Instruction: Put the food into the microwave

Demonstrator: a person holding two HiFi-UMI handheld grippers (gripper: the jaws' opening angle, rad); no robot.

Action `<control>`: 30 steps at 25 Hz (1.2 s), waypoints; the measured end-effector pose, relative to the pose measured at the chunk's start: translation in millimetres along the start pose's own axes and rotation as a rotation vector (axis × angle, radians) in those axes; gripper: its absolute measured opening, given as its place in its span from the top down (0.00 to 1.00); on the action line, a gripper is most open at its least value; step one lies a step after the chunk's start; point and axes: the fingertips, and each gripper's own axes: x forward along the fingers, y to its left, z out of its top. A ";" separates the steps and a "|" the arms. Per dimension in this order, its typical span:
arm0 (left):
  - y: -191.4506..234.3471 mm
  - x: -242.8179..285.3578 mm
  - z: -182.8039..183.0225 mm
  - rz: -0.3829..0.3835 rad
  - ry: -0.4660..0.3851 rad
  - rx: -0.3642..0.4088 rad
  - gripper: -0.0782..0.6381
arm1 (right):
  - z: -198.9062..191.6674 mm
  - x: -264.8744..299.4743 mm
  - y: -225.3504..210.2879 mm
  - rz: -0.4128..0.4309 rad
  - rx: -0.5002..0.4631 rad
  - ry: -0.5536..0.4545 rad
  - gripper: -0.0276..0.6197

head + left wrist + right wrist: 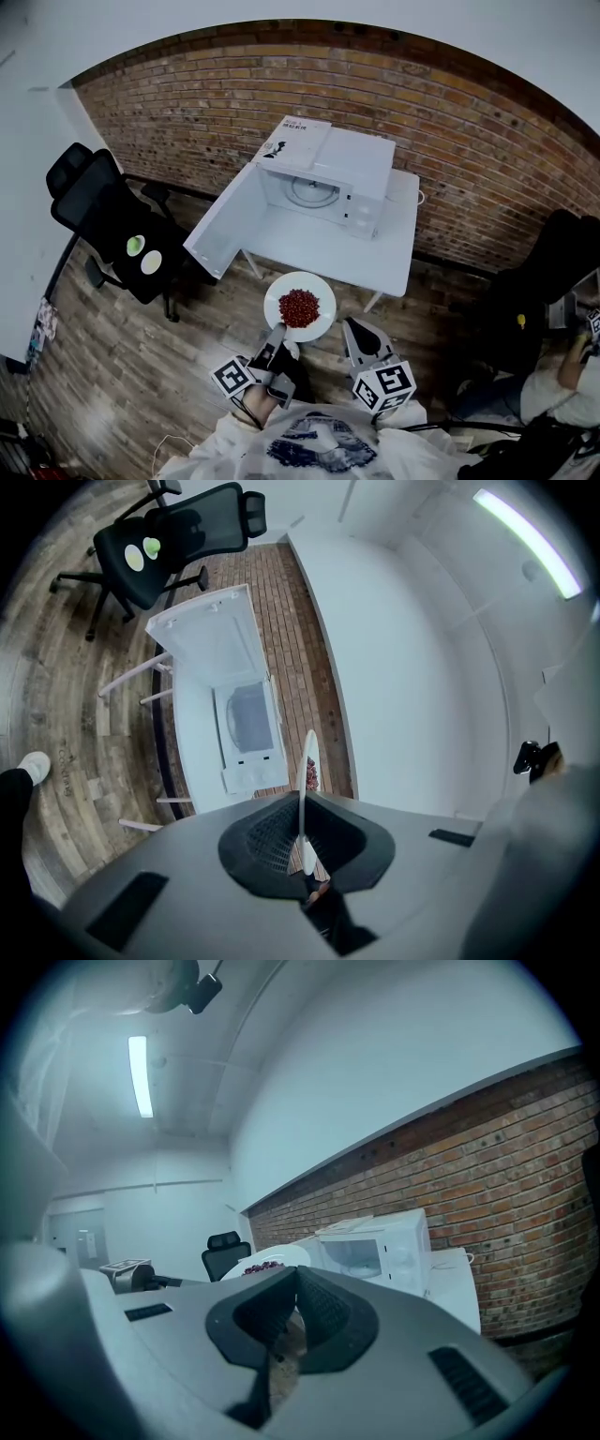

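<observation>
The white table (375, 255) carries the microwave (328, 173), its door (223, 225) swung wide to the microwave's left and the cavity showing its glass turntable (307, 191). In front of the microwave, just short of the table's near edge, the white plate (277, 292) hangs level in the air with a heap of red food (299, 307). My left tongs (277, 332) are clamped on the plate's near rim. My right tongs (355, 330), just right of the plate, are closed together on nothing.
</observation>
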 end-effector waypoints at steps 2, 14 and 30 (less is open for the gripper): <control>7.0 17.0 18.7 0.001 0.007 -0.010 0.87 | 1.0 25.3 -5.4 -0.015 0.009 0.012 0.94; 34.6 122.0 135.6 0.007 0.108 -0.033 0.87 | 29.2 179.9 -32.2 -0.100 0.000 0.046 0.94; 63.8 217.3 193.9 0.037 0.205 -0.083 0.87 | 53.9 266.5 -74.9 -0.198 0.029 0.046 0.94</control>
